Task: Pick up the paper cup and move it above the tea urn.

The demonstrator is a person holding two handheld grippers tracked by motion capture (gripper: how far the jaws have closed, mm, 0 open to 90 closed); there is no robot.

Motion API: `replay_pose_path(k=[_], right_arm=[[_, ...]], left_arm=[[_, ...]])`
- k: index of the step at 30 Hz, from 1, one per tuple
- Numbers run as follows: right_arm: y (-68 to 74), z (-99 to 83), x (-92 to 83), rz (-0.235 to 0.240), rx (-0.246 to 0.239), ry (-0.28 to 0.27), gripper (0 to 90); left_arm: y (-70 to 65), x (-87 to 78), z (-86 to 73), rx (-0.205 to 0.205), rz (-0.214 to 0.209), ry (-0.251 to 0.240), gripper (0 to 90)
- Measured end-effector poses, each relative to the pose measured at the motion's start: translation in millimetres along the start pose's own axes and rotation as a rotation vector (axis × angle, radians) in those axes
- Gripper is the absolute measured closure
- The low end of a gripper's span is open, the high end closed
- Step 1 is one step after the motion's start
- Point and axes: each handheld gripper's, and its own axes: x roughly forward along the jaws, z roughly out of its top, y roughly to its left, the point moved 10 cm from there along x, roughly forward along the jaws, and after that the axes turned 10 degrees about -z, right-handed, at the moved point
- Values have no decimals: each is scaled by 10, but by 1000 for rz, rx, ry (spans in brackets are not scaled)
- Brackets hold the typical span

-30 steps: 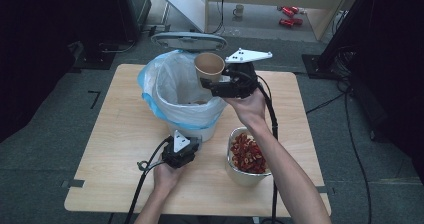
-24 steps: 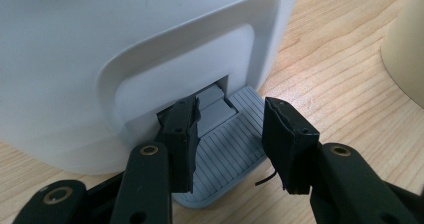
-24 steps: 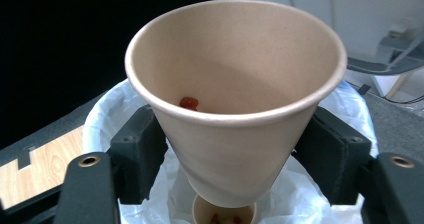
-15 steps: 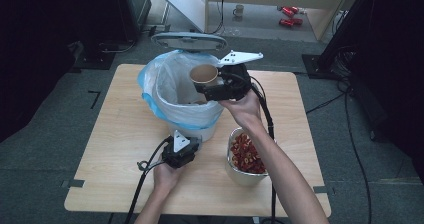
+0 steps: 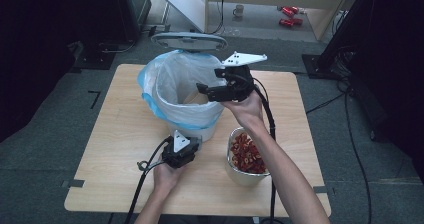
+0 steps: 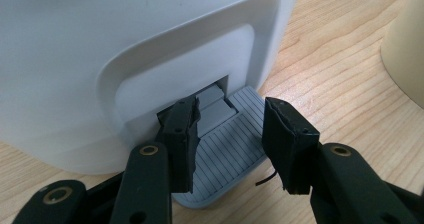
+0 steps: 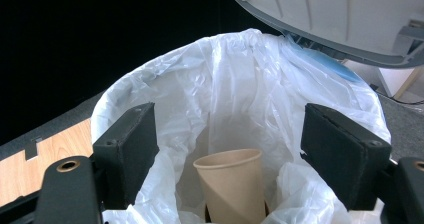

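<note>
Your right gripper (image 7: 227,149) is hanging spread-jawed, having just been opening, above the paper cup (image 7: 234,184) standing in the pedal bin (image 5: 175,91); your left gripper (image 6: 231,134) is pressing the grey pedal (image 6: 227,156), jaws narrowed around nothing.

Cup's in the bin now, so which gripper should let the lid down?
Left. The left gripper rests on the pedal of the bin, so lifting it should drop the lid. The right gripper hangs open over the cup.

Left tongs (image 5: 187,145) low near the table's front edge, jaws drawn close, forearm entering from the bottom. Right tongs (image 5: 210,90) raised, arm stretched forward, pointing left; jaws just been opening then narrowing slightly, nothing between them.
</note>
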Motion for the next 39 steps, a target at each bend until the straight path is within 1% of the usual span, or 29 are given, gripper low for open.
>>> replay_pose_path(k=[4, 9, 12, 18, 21, 23, 28, 30, 33, 34, 35, 39], right_arm=[[-28, -17, -21, -15, 3, -11, 231], [-76, -27, -98, -22, 13, -26, 231], [-126, -22, -163, -37, 12, -42, 231], [-176, -38, -240, -37, 18, -48, 237], [-187, -40, -298, -35, 25, -60, 249], [-198, -54, -358, -37, 32, -82, 269], [-212, -126, -401, -33, 40, -80, 272], [-229, -134, -461, -35, 47, -96, 282], [-238, -144, -496, -33, 43, -104, 290], [-256, -166, -536, -46, 38, -114, 329], [-267, -179, -560, -54, 38, -123, 342], [-314, -231, -619, -64, 52, -129, 349]], left_arm=[[-1, 0, 0, 1, 2, 0, 582], [-1, 0, 0, 0, 2, 0, 582], [-1, 0, 0, 1, 3, 1, 582], [-1, 0, 0, 0, 3, 0, 582], [-1, 0, 0, 0, 2, 0, 582], [-1, 0, 0, 0, 1, 0, 582], [-3, 1, 1, -1, 3, -1, 582], [-1, -1, 0, 1, 3, 1, 581], [-1, -1, 0, 1, 3, 1, 581], [0, -1, 0, -1, 1, 0, 581], [0, -1, 0, -1, 1, 0, 581], [0, -1, 0, -3, -1, 0, 581]])
